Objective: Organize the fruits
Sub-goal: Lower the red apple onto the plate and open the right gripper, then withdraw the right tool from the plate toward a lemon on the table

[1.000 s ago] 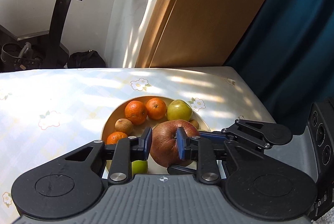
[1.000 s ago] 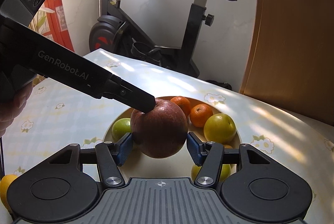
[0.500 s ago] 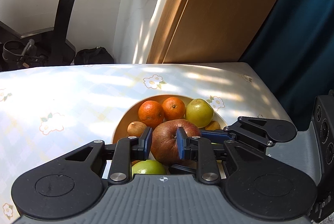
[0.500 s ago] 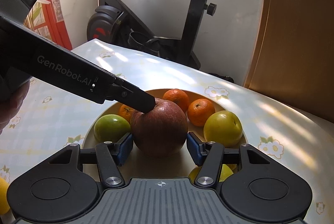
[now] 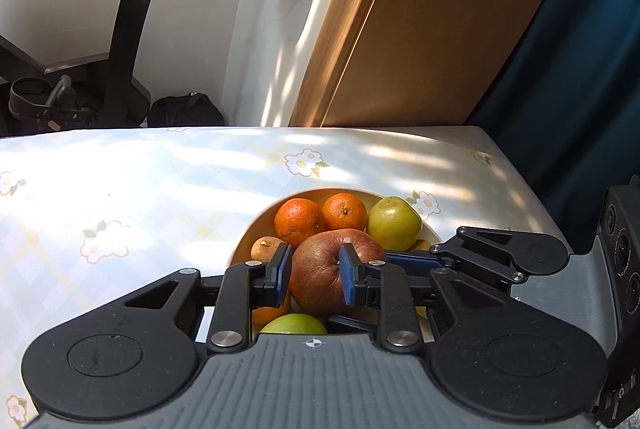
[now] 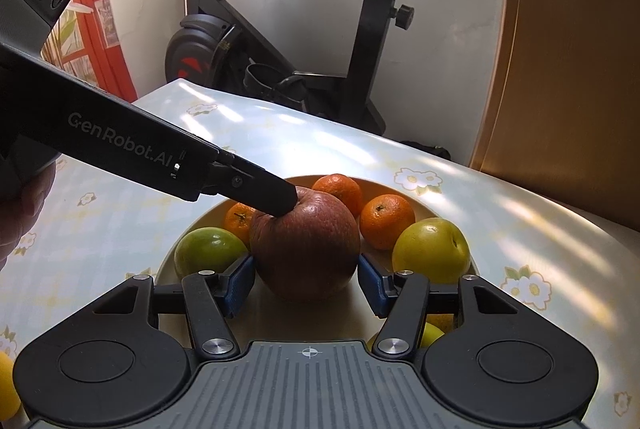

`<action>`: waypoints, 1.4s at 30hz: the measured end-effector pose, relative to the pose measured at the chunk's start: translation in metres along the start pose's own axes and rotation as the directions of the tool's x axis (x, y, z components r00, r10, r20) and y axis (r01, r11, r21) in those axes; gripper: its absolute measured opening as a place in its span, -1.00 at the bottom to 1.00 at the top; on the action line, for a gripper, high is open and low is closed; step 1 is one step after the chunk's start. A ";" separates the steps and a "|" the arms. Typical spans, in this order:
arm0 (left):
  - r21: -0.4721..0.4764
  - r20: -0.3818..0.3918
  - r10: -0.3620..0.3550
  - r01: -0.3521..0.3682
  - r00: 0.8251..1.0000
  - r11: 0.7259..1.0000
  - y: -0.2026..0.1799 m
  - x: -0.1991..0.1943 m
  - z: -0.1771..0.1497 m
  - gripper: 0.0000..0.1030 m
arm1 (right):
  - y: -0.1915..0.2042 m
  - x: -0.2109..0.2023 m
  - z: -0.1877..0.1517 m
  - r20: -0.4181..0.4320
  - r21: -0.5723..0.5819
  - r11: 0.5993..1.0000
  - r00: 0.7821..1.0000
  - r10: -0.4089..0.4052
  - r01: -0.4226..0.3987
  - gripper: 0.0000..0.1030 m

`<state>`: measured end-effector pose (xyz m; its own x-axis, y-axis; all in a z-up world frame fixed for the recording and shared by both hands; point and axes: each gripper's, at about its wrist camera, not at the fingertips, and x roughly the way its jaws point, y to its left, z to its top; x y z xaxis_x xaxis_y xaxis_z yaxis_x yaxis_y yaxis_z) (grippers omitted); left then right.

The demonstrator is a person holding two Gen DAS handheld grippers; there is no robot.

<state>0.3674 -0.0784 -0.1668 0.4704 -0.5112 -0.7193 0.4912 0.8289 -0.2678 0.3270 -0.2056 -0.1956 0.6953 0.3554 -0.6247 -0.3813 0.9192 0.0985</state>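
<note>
A big wrinkled red apple sits between the blue pads of my right gripper, which is shut on its sides, low over the cream bowl. My left gripper comes in from the left, shut, its tips resting on the apple's top by the stem hollow. In the left wrist view the apple shows beyond the left gripper. The bowl also holds two oranges, a yellow-green apple, a green apple and a small brown fruit.
The bowl stands on a table with a pale flowered cloth. A yellow fruit lies on the cloth at the left edge. A person's hand holds the left gripper. An exercise bike, a wooden panel and a dark curtain stand behind the table.
Both grippers have moved forward and slightly down together with the apple, so the bowl and its fruits now sit closer under them. Neither gripper's jaws changed.
</note>
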 end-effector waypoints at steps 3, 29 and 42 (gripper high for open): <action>0.000 -0.001 0.005 -0.005 1.000 1.000 -0.001 0.001 0.000 -0.45 | -0.001 0.001 0.002 -0.013 0.012 1.000 1.000 0.000 0.000 0.04; -0.010 0.059 0.073 -0.072 0.996 0.997 0.001 -0.046 -0.012 -0.38 | 0.017 -0.056 -0.006 0.011 -0.004 0.998 0.998 -0.068 0.068 0.04; -0.030 0.085 0.177 -0.175 0.981 0.984 0.042 -0.128 -0.054 -0.38 | 0.040 -0.095 -0.032 0.035 0.079 0.991 0.993 -0.112 0.109 0.04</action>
<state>0.2884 0.0345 -0.1207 0.6105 -0.3741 -0.6981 0.3790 0.9120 -0.1572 0.2262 -0.2079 -0.1573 0.7547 0.2564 -0.6039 -0.2543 0.9628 0.0911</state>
